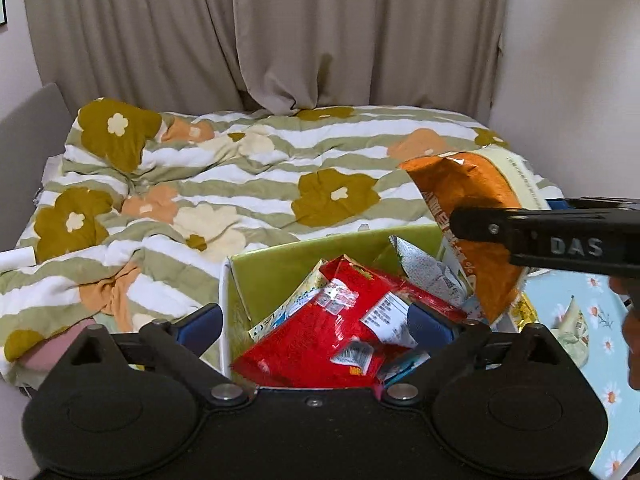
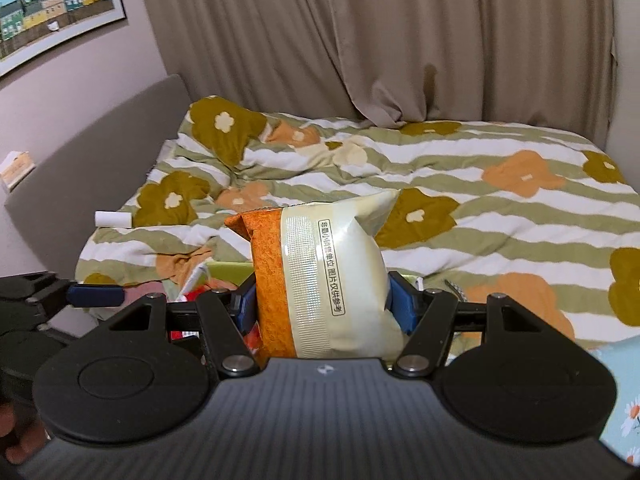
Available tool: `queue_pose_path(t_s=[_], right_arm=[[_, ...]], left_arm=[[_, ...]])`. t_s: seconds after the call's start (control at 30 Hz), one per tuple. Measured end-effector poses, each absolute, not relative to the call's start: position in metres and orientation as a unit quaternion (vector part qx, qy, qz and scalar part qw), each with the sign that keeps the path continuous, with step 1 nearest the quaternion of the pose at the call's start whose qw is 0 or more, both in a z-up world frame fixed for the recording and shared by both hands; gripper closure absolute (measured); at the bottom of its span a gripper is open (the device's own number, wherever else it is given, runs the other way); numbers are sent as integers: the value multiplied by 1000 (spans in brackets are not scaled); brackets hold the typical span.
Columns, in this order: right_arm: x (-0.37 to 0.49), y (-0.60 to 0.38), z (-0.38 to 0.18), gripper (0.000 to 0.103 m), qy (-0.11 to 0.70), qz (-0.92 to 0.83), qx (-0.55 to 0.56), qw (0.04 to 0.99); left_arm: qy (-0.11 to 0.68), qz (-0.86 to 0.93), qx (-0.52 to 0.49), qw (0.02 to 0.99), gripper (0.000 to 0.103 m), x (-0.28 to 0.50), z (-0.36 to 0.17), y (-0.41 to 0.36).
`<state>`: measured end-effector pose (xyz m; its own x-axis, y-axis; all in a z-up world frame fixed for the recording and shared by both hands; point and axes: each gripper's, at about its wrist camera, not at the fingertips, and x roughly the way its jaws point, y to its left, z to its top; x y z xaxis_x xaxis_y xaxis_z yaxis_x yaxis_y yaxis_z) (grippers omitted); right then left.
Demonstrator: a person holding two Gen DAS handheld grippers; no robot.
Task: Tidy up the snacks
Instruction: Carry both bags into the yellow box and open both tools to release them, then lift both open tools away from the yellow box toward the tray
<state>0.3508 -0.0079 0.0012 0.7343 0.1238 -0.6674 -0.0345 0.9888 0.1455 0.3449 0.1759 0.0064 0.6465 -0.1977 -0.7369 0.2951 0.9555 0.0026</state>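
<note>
A green box (image 1: pixel 280 264) stands in front of the bed and holds several snack packs, with a red pack (image 1: pixel 320 336) on top. My left gripper (image 1: pixel 316 326) is open, its fingers on either side of the box's left wall, empty. My right gripper (image 2: pixel 322 304) is shut on an orange and cream snack bag (image 2: pixel 320 272). In the left wrist view the same bag (image 1: pixel 468 216) hangs over the right side of the box, held by the right gripper's black finger (image 1: pixel 540 236).
A bed with a flowered, striped quilt (image 1: pixel 240 184) lies behind the box. Beige curtains (image 1: pixel 260 32) hang at the back. A light blue flowered surface (image 1: pixel 568 320) is to the right of the box. A white roll (image 2: pixel 113 219) lies on the bed's left edge.
</note>
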Motion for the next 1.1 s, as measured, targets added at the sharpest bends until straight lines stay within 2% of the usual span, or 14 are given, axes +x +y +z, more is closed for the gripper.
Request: queue_pose_path(t_s=[0.43,0.53,1.1], right_arm=[[368,-1,-8,21,384,42,30,922],[370,3,-11,0,381,52,27,923],[342,-4,0,0,360,42,66,930]], left_arm=[[377,-139,41,915,2,340,19,196],[379,-136,43,914,2,340,17,198],[380,-143,48,912,2,323,14,193]])
